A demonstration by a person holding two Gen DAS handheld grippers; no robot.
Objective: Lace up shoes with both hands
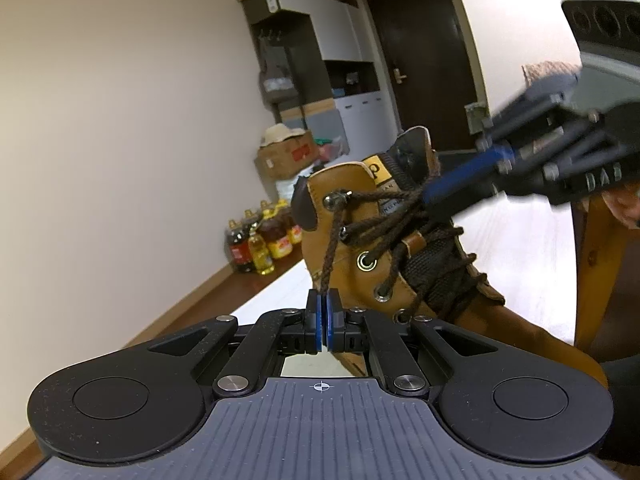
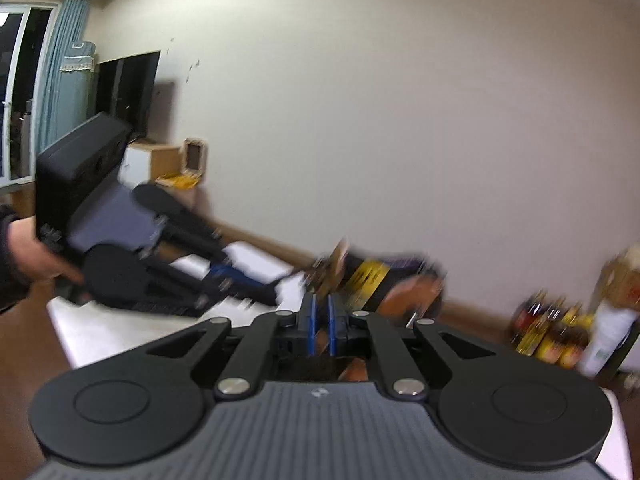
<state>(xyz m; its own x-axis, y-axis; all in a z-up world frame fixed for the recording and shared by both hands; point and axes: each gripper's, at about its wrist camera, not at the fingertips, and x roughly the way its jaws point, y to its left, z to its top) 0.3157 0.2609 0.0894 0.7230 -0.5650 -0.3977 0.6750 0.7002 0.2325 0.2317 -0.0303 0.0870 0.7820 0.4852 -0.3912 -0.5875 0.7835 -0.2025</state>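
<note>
left gripper [image 1: 324, 312] pinches the lace [image 1: 330, 252]; right gripper [image 1: 430, 198], jaws nearly closed, unclear hold at boot [image 1: 348, 216]: pull evenly.

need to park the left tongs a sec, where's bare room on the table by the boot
Bare white table lies left of the boot, toward the oil bottles. More shows beyond the boot under the right tongs. The laces are crowded; the left tongs pinch one.
</note>
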